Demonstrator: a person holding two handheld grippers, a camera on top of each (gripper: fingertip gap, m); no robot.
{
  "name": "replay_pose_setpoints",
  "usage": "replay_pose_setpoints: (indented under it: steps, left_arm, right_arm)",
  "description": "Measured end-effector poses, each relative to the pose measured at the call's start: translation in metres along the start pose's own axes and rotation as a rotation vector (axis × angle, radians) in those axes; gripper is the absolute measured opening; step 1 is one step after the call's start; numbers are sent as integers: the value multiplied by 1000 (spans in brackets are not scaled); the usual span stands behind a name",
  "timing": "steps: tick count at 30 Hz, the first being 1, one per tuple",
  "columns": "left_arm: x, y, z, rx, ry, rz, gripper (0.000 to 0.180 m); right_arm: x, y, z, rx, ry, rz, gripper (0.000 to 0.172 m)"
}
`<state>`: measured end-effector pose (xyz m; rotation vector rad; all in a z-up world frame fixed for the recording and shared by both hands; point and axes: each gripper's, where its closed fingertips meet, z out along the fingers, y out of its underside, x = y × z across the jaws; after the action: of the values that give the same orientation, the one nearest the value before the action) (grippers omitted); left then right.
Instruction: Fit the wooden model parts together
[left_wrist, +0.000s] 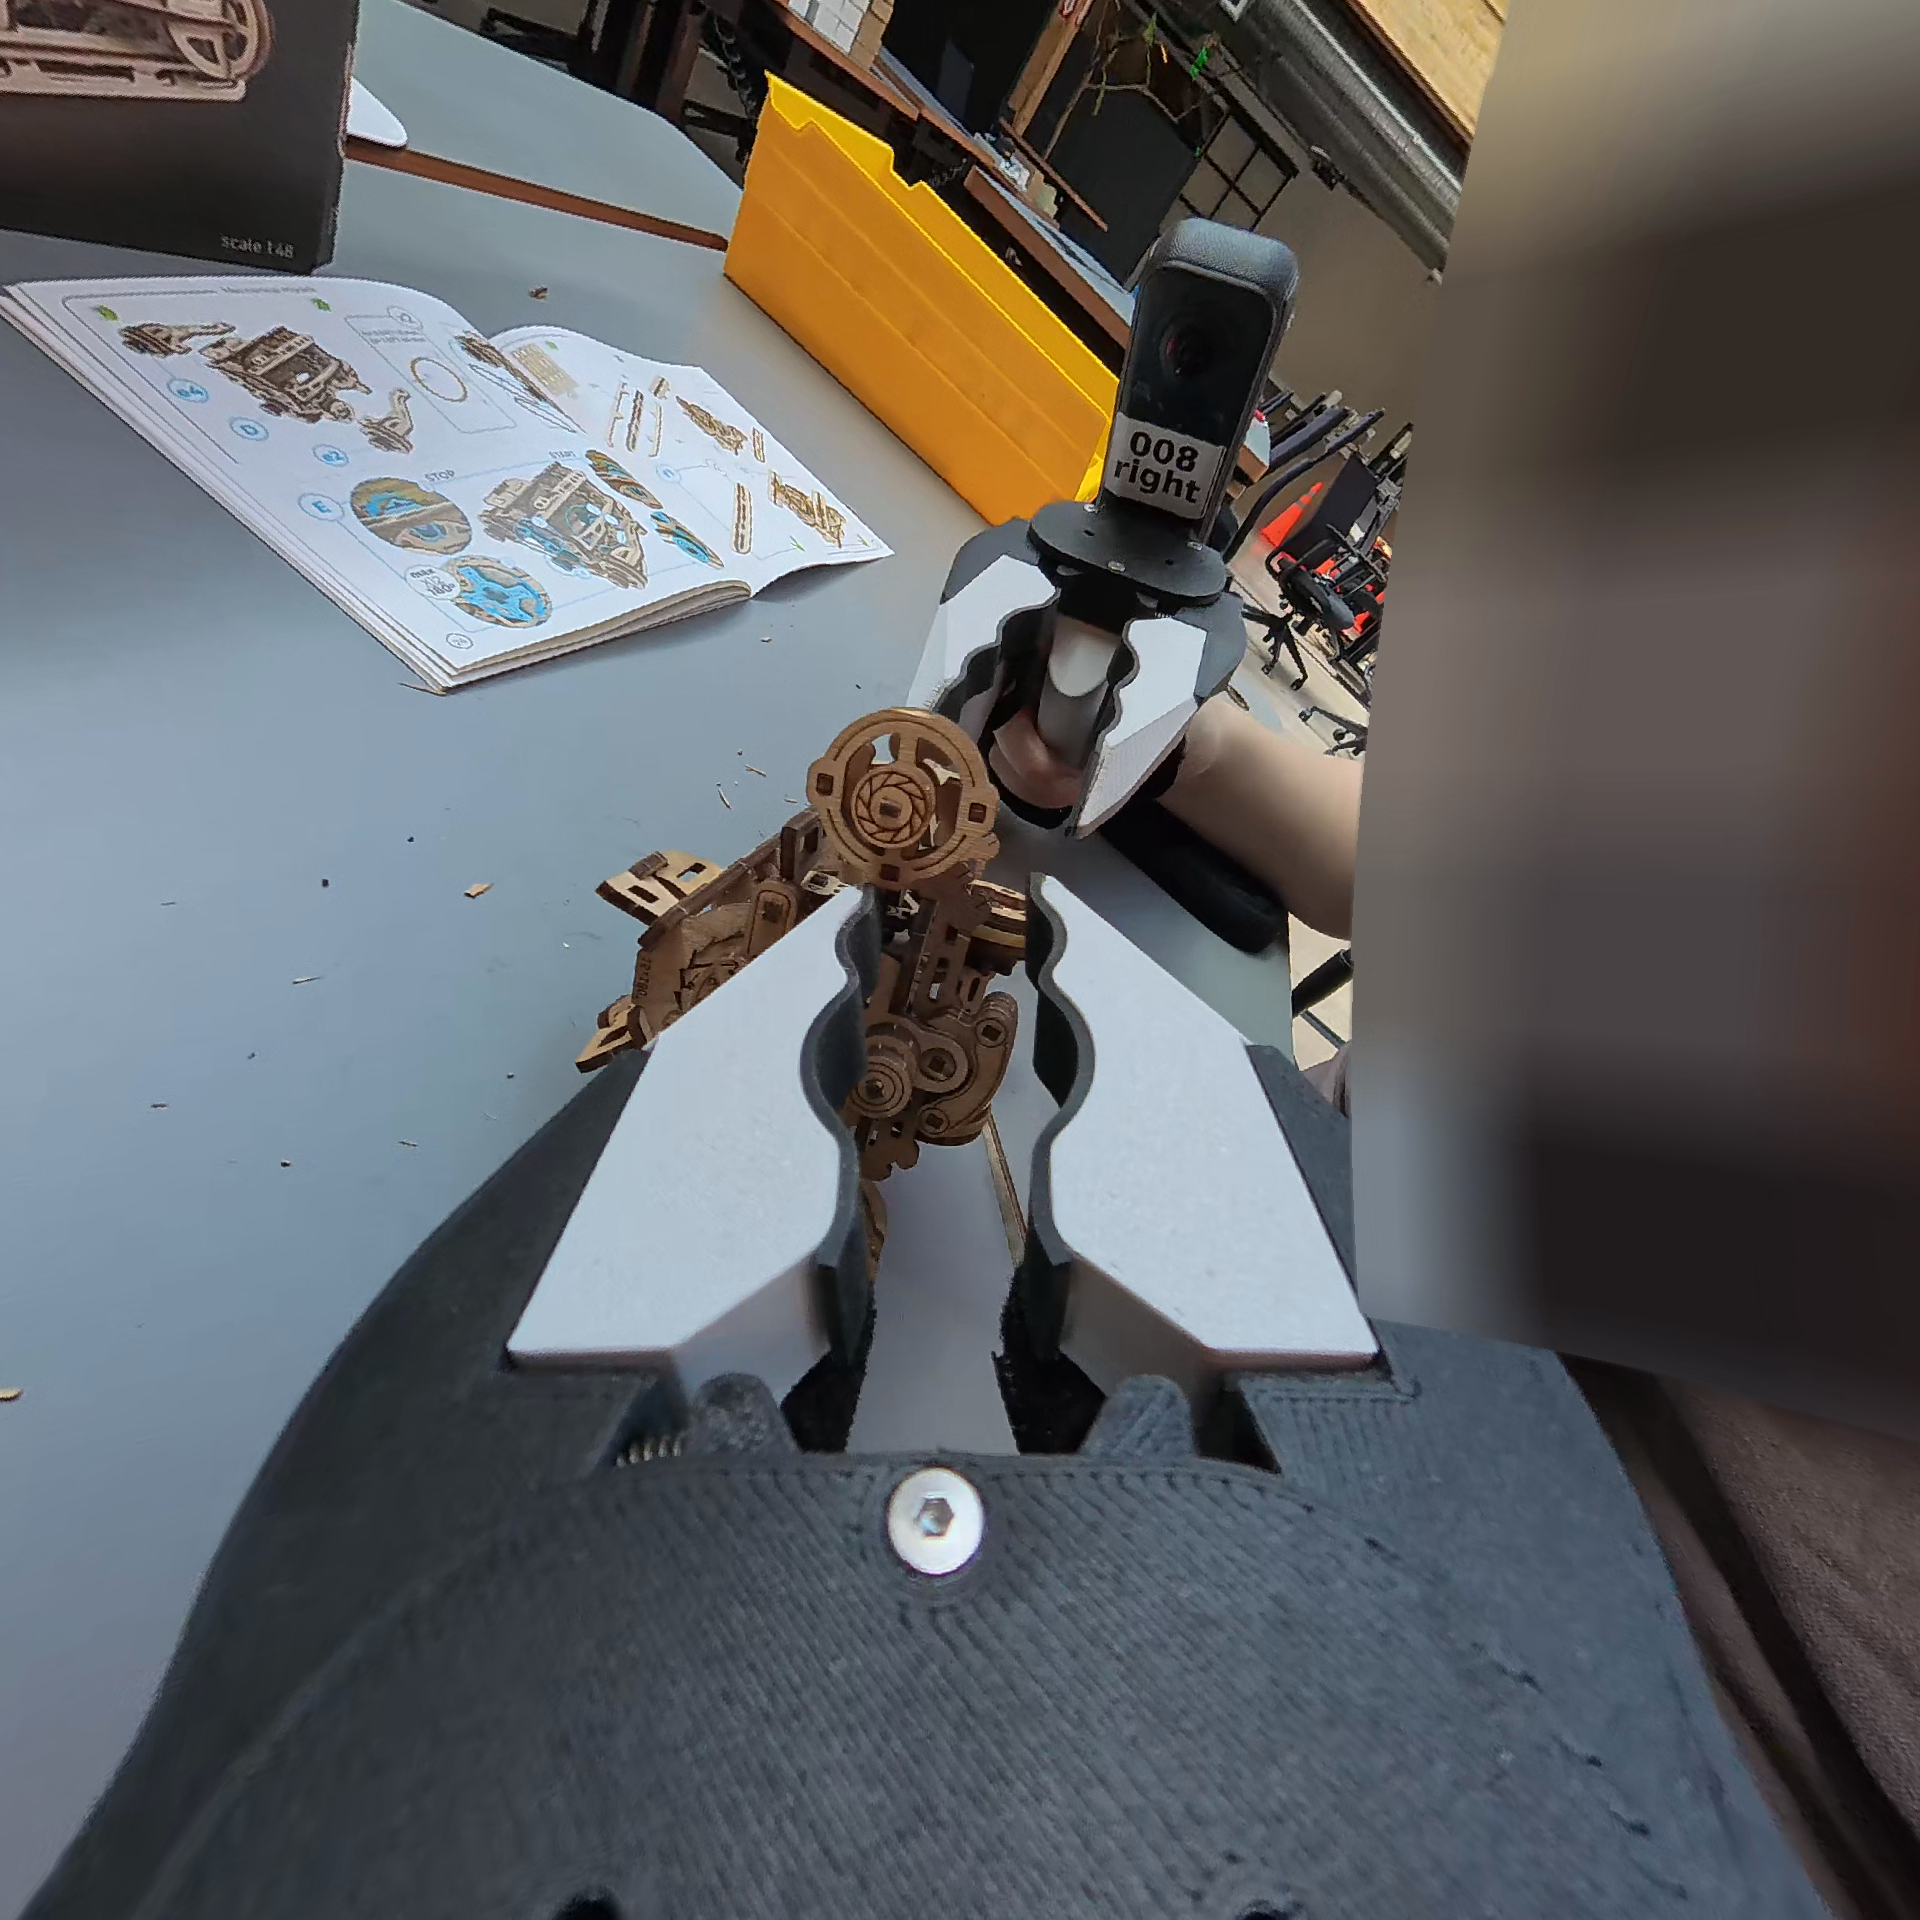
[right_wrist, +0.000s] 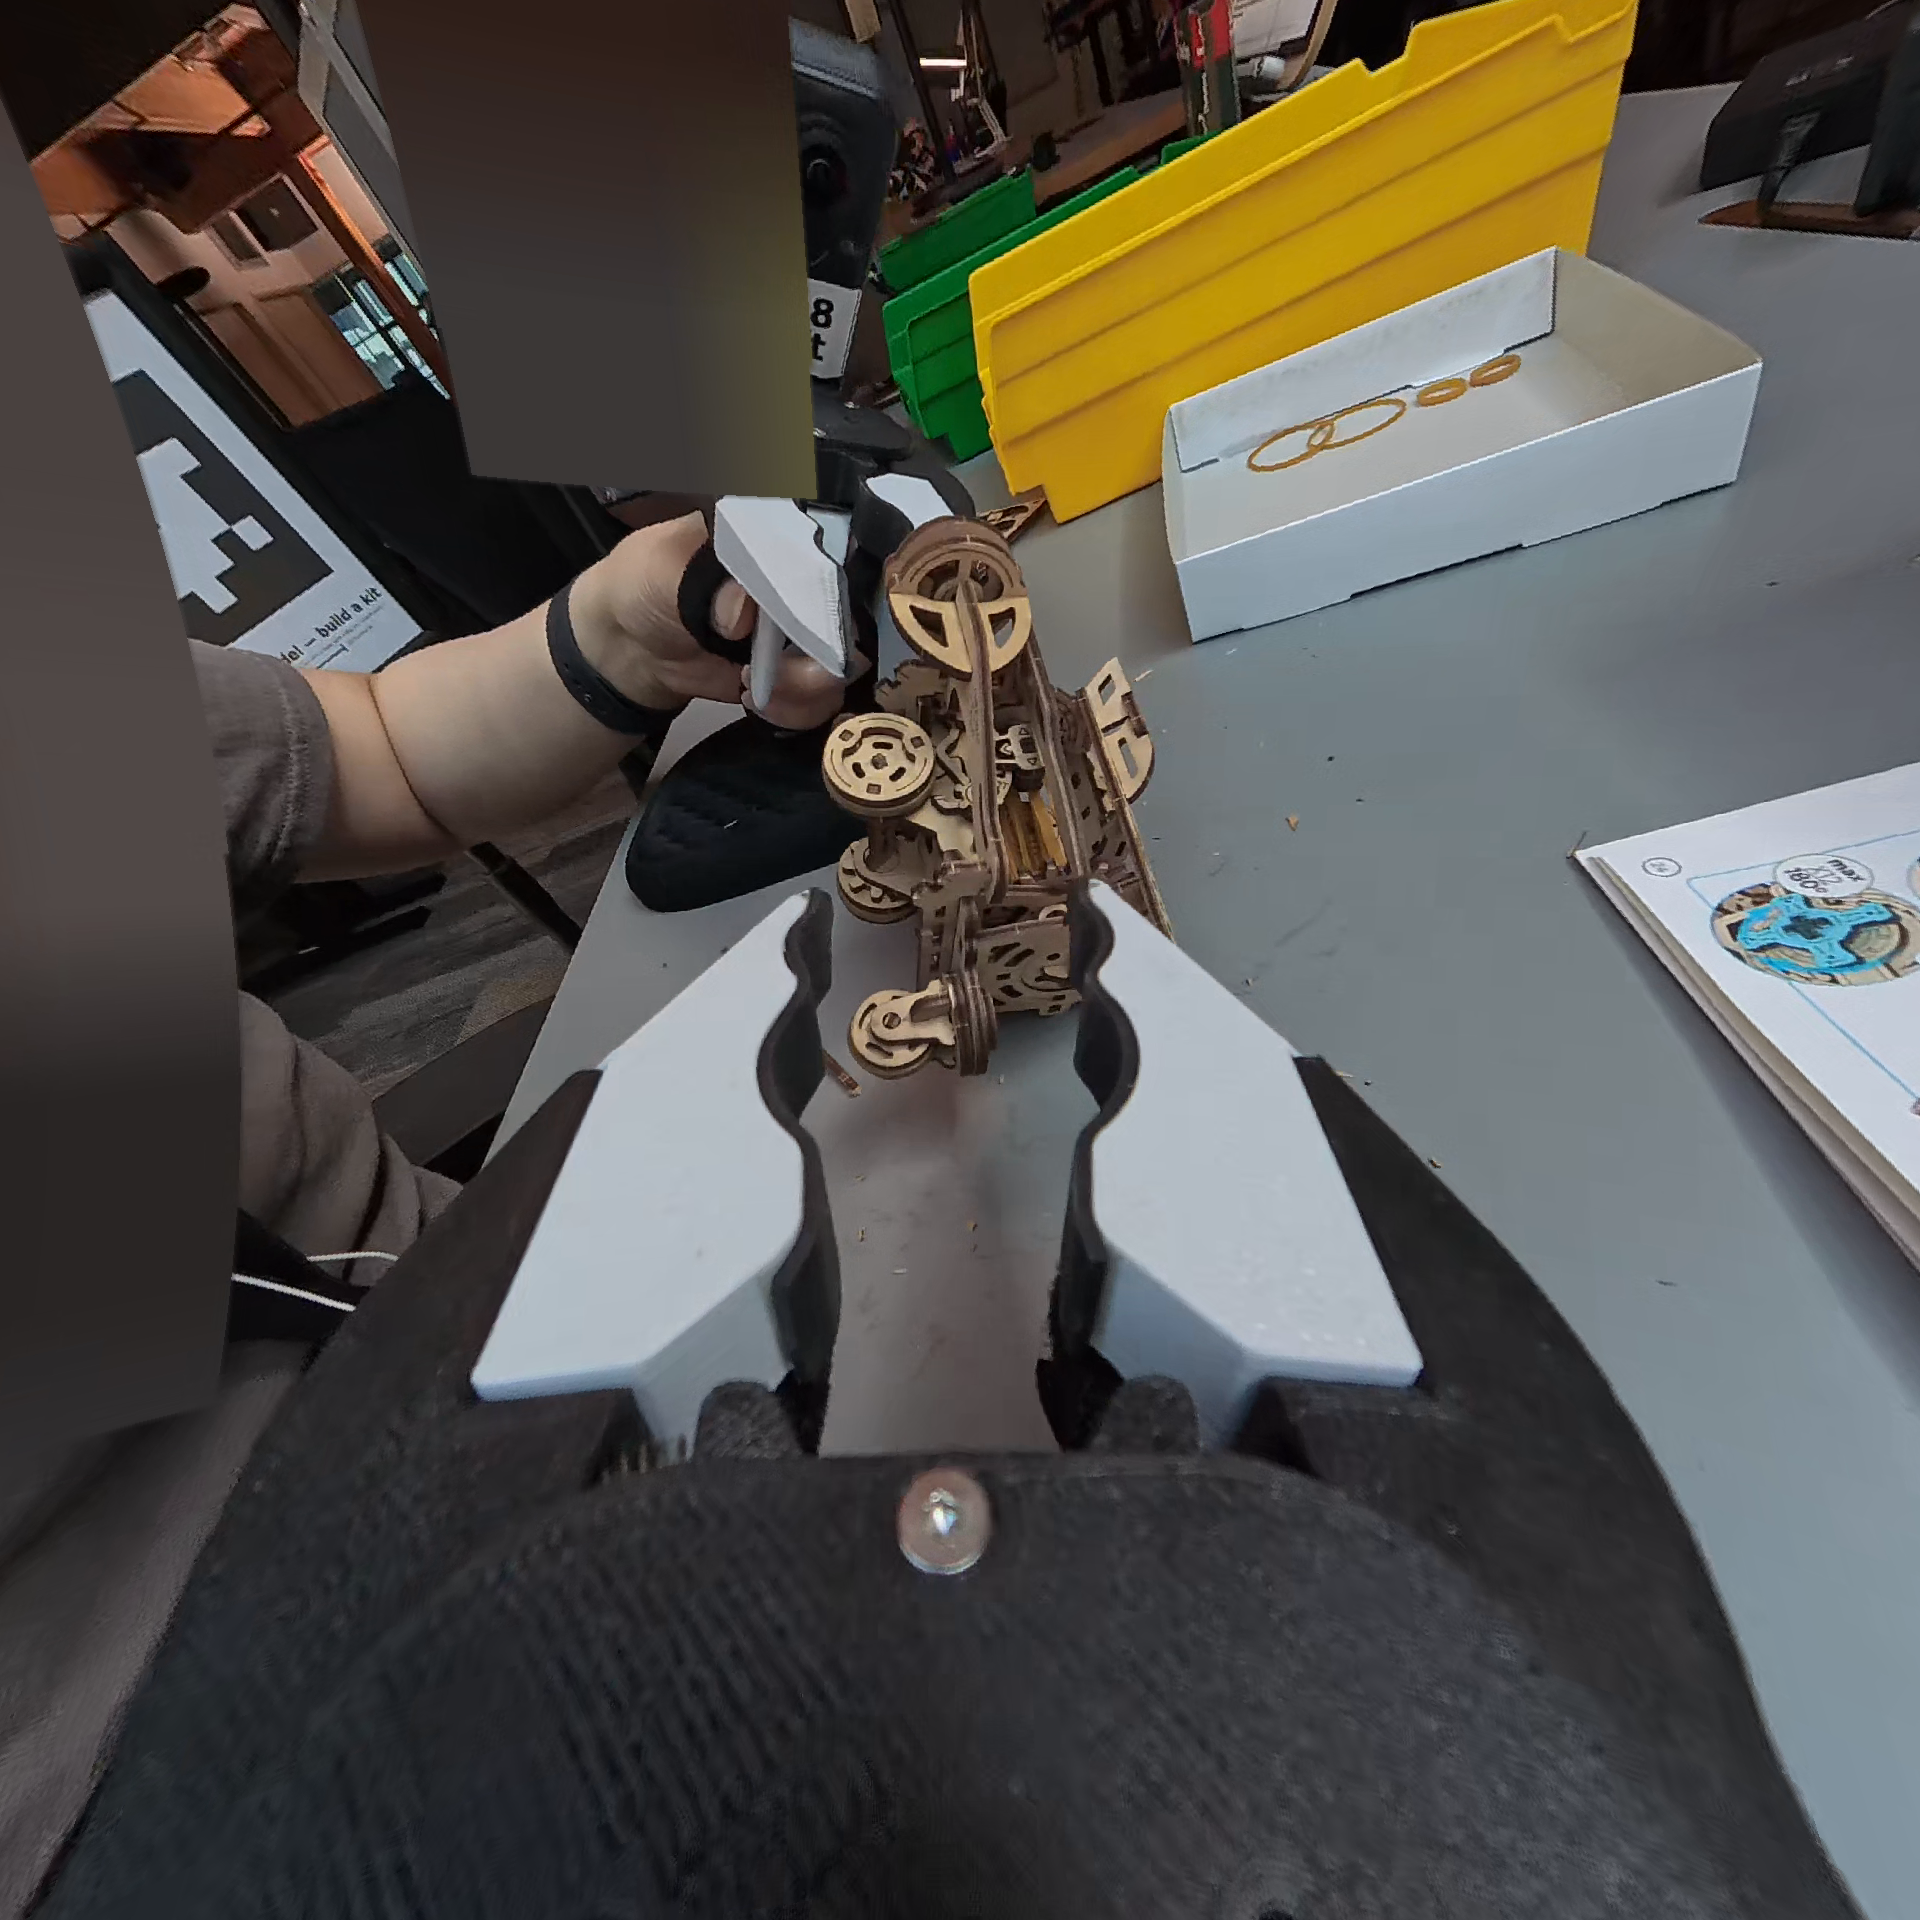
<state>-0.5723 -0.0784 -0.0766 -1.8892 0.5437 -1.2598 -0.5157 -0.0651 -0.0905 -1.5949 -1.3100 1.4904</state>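
One wooden model (right_wrist: 987, 810) stands on the grey table (right_wrist: 1455, 987), between two hand-held grippers.

Largest to smallest: one grey table; one yellow bin (right_wrist: 1299, 260) with at least one green bin (right_wrist: 935, 301) behind it, their insides hidden; one white tray (right_wrist: 1455, 488) holding four tan rings, two large and two small; one open instruction booklet (left_wrist: 436, 468); one dark box (left_wrist: 177, 125); one model near the table's front edge, amid scattered wood chips. The left gripper (left_wrist: 940, 914) is partly closed around the model's upright part below its round disc, though pad contact is unclear. The right gripper (right_wrist: 951, 935) stands wide open; the model's lower end sits between its fingertips, close against one fingertip (right_wrist: 1117, 935), clear of the other.
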Motion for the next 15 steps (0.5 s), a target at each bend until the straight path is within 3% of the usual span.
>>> replay_pose_setpoints:
  steps: [15]
  left_arm:
    - [21,11,4,-9,-90,263,20]
  right_arm:
    - [-10,12,11,-125,60,-440,33]
